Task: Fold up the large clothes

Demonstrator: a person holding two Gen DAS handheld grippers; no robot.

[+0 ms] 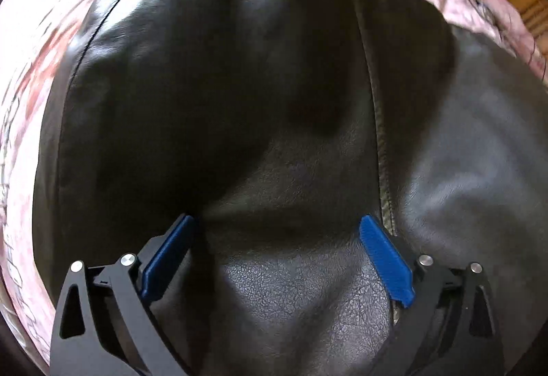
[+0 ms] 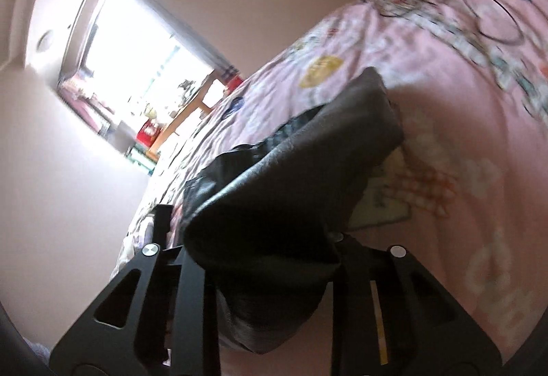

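left wrist: left hand-held gripper (image 1: 277, 259) points down, jaws wide, over black jacket (image 1: 222, 85).

This is a bedroom in a home. A bed spread with a pink patterned cotton sheet (image 2: 428, 109) fills the room. A bright window (image 2: 137, 47) and a cluttered wooden shelf (image 2: 185, 115) stand beyond it.

The jacket (image 1: 274, 122) was black leather-look cloth — finely grained, with a soft sheen and a stitched seam. The bedspread (image 2: 445, 95) under it was thin printed pink cotton, matt and creased. The left claw (image 1: 277, 252) had matt black plastic arms, bright metal pins and ribbed blue pads (image 1: 383, 259) — rubbery-looking.
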